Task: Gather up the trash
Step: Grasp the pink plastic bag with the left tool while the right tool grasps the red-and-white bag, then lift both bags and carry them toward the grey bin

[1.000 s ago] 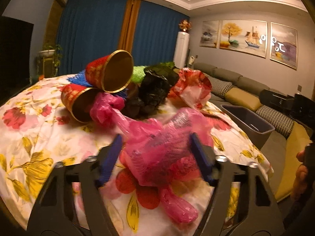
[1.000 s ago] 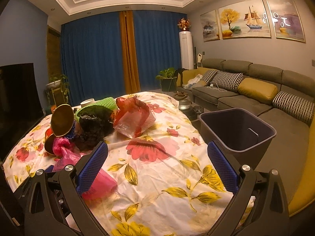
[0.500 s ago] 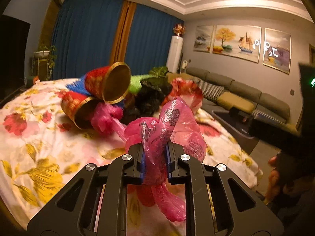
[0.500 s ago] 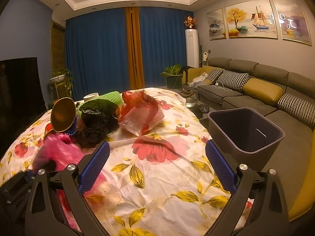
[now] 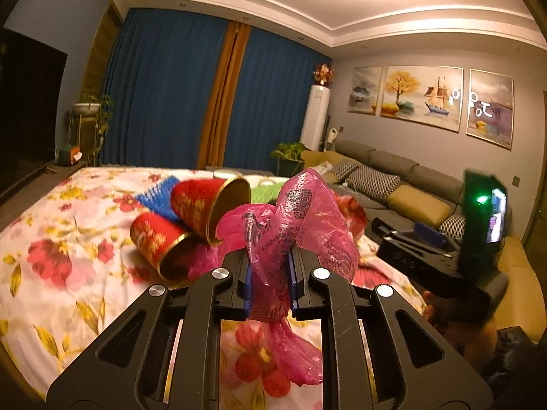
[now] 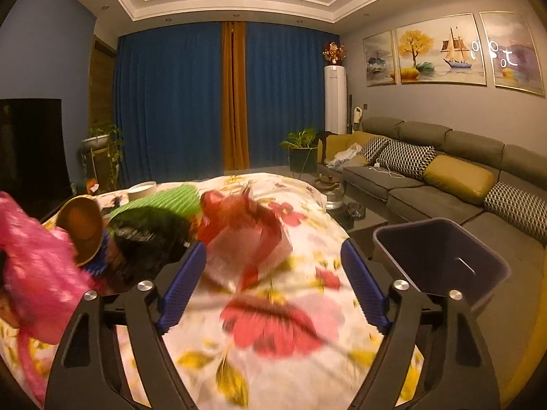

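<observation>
The left gripper [image 5: 270,282] pinches the pink bag [image 5: 290,235], lifted off the bench [image 5: 51,273]. The bin [image 6: 441,259] stands beyond the bench's right edge. The right gripper [image 6: 273,285], jaws spread and closing, faces the red bag [image 6: 246,235].

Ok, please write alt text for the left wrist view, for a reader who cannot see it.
The left gripper is shut on a crumpled pink plastic bag, held above a flowered tablecloth. Behind it lie two red and gold paper cups on their sides; a grey sofa stands to the right.
</observation>
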Available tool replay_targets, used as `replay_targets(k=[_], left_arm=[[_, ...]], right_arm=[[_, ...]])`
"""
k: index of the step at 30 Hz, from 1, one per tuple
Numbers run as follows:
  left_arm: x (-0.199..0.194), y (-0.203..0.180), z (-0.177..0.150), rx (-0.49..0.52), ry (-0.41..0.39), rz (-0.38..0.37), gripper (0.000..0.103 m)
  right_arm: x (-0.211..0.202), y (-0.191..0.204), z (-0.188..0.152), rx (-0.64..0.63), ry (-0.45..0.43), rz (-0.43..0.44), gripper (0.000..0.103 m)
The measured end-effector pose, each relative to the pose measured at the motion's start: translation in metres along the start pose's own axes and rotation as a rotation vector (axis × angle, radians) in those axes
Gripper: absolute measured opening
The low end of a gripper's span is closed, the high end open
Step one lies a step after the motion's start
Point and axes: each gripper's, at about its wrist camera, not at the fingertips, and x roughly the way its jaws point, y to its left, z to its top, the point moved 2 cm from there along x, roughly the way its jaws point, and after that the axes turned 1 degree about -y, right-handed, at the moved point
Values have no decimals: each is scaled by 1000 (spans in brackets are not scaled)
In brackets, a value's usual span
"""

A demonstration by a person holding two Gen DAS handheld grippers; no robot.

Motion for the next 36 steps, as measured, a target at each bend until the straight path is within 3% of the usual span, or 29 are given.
replay_targets(k=[5, 11, 15, 17, 23, 27, 36], left_arm=[[10, 2, 14, -2, -11, 19, 15], [25, 1, 20, -12, 7, 37, 15], [36, -3, 19, -9, 26, 40, 15], [39, -5, 20, -5, 30, 40, 15], [44, -12, 21, 2, 34, 35, 15], [45, -14, 21, 11, 39, 34, 15], [40, -18, 22, 17, 31, 32, 15]], right_arm=[[32, -2, 10, 2, 5, 31, 66], [65, -6, 14, -25, 31, 69, 63], [81, -6, 12, -4, 83, 125, 52], [87, -5, 11, -2, 106, 146, 38], [83, -1, 9, -8, 115, 190, 14], [74, 0, 7, -17, 105, 190, 9], [42, -16, 16, -8, 53, 150, 7]])
